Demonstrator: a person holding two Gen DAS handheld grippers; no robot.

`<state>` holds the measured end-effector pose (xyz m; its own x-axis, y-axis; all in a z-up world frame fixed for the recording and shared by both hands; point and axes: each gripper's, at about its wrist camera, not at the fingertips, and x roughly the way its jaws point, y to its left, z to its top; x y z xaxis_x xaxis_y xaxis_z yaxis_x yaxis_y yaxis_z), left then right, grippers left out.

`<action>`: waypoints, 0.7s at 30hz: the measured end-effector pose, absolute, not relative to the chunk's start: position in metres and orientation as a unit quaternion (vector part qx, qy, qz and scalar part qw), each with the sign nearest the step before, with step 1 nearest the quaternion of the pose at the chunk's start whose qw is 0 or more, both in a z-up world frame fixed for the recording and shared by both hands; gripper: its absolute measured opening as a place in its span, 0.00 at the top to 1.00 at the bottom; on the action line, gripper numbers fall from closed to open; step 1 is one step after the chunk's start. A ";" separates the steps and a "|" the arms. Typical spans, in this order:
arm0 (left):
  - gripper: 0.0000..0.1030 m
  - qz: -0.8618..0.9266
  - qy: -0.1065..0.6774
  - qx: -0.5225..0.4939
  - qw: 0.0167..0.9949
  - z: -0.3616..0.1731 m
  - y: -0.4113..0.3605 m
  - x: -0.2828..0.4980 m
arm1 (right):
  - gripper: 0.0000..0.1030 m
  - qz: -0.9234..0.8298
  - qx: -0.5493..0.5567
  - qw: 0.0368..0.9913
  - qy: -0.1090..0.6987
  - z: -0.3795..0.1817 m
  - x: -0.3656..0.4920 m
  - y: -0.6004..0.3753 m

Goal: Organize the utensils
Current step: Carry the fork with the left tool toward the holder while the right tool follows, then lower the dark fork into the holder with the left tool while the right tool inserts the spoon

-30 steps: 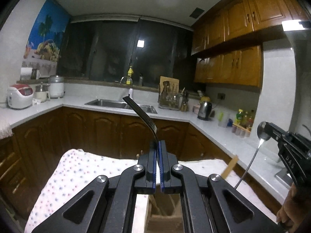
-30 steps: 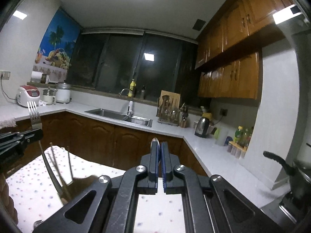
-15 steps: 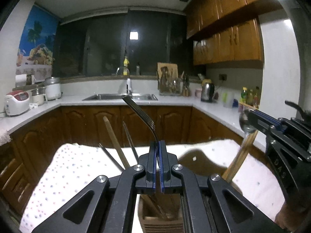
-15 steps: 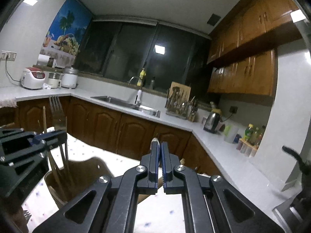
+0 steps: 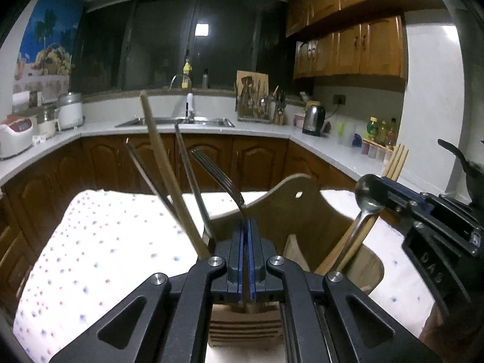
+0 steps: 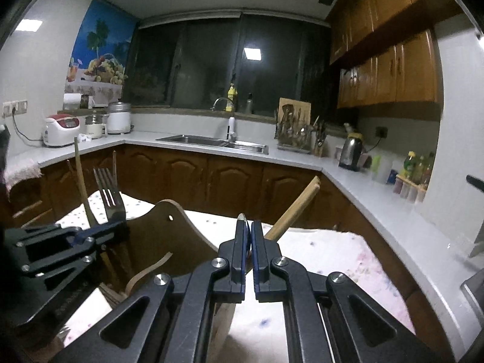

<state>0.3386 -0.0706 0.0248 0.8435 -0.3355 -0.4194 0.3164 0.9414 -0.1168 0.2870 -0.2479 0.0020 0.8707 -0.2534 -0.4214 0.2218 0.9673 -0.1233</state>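
Left gripper (image 5: 245, 227) is pinched on a fork (image 5: 218, 175), tines up, above the wooden utensil holder (image 5: 281, 205). Right gripper (image 6: 248, 230) is pinched on a spoon (image 5: 367, 199), its handle inside the holder. Risk: the fork's handle may catch the holder's divider or the wooden spatula (image 5: 169, 181) and chopsticks (image 5: 396, 160) already standing there, tipping the holder on the spotted cloth (image 5: 106, 242).

Glossy metal fork (image 5: 217, 175), wooden holder (image 5: 281, 208), dotted cloth (image 5: 106, 242)
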 end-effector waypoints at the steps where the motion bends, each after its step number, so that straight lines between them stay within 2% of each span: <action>1: 0.99 -0.171 0.228 -0.026 0.958 0.026 -0.068 0.341 | 0.97 -0.119 -0.030 0.967 0.225 0.002 0.287 -0.249; 12: 0.98 -0.185 0.270 -0.058 0.943 0.035 -0.054 0.371 | 0.96 -0.093 0.019 0.966 0.241 0.002 0.283 -0.260; 21: 0.98 -0.183 0.272 -0.058 0.943 0.042 -0.050 0.377 | 0.95 -0.081 0.041 0.964 0.250 0.004 0.282 -0.266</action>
